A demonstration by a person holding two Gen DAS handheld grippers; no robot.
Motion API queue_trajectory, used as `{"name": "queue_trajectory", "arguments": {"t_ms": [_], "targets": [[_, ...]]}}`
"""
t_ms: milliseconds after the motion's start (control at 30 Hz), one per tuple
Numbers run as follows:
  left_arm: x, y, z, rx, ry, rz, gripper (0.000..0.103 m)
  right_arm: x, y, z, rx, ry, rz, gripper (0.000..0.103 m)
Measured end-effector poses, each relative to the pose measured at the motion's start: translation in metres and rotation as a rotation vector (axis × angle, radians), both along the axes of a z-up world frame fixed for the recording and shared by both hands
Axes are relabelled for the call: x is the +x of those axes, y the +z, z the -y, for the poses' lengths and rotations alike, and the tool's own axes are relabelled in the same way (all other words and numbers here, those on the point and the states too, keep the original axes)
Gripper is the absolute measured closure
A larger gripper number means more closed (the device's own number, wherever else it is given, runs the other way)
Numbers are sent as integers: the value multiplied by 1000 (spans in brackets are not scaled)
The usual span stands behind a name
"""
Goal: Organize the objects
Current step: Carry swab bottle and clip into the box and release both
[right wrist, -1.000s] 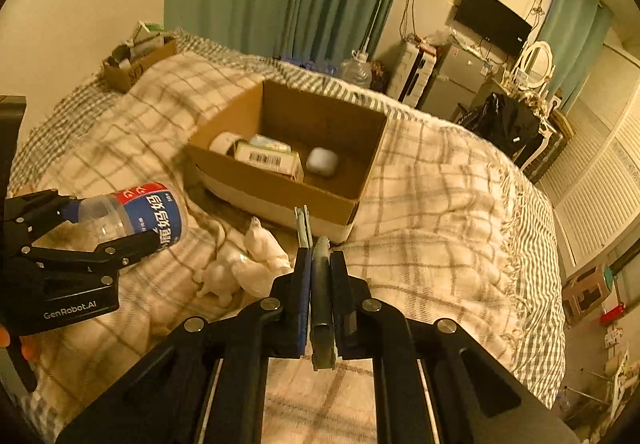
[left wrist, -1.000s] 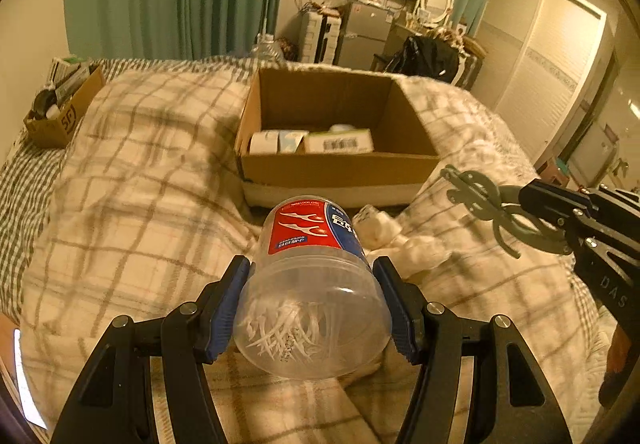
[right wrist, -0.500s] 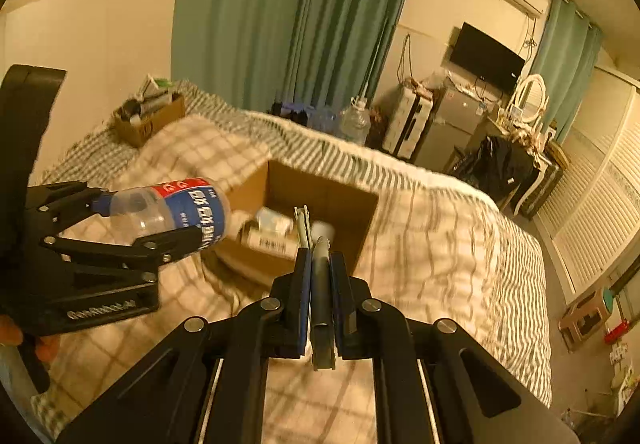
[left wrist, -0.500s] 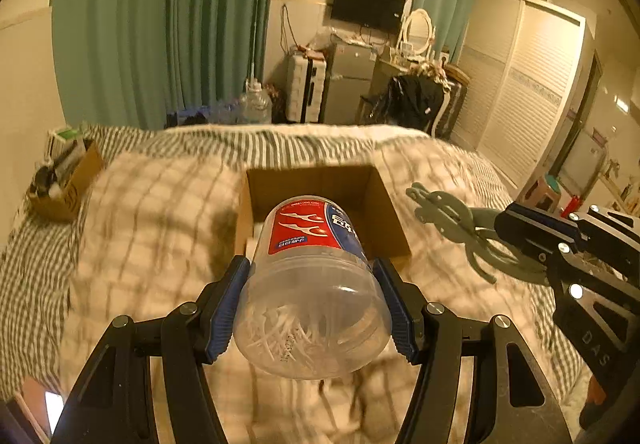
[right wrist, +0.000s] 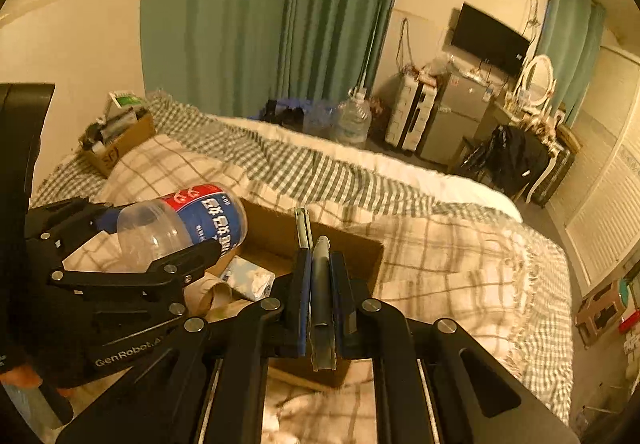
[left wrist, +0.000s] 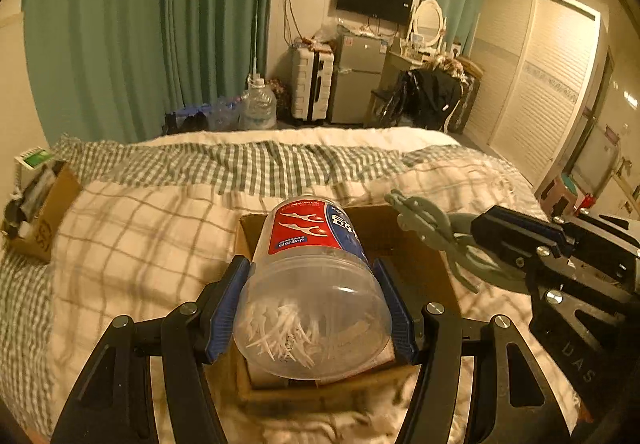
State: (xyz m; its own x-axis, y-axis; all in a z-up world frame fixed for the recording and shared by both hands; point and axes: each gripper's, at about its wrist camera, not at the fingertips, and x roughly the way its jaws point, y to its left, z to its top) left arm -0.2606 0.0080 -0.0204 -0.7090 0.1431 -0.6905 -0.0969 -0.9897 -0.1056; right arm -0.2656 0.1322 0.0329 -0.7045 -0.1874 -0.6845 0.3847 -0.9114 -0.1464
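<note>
My left gripper (left wrist: 310,308) is shut on a clear plastic jar (left wrist: 312,284) with a red and blue label and white picks inside. It holds the jar over the open cardboard box (left wrist: 420,268) on the bed. The jar also shows in the right wrist view (right wrist: 188,224). My right gripper (right wrist: 320,284) is shut on a grey metal tool (right wrist: 322,296), seen edge-on between the pads. In the left wrist view the tool (left wrist: 432,232) sticks out leftward over the box's right side. The box (right wrist: 352,244) holds a small carton (right wrist: 248,278) and other packets.
The box sits on a plaid blanket (left wrist: 140,228) on the bed. A smaller cardboard box (left wrist: 36,212) of items stands at the bed's far left edge. Beyond the bed are a water jug (left wrist: 258,108), a suitcase, a fridge and green curtains.
Both grippers have risen and moved forward with their loads. The jar, a second ago low above the blanket in front of the box, is now over the box. The tool has come over the box too.
</note>
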Motion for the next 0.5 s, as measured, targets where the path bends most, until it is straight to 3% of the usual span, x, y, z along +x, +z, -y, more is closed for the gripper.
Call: {"name": "queue_trajectory", "arguments": {"t_ms": [300, 500], "targets": [[-38, -53, 1, -12, -8, 58, 38, -44, -63, -9, -20, 1, 93, 95], [-32, -54, -1, -26, -25, 53, 33, -40, -62, -23, -71, -1, 87, 93]]}}
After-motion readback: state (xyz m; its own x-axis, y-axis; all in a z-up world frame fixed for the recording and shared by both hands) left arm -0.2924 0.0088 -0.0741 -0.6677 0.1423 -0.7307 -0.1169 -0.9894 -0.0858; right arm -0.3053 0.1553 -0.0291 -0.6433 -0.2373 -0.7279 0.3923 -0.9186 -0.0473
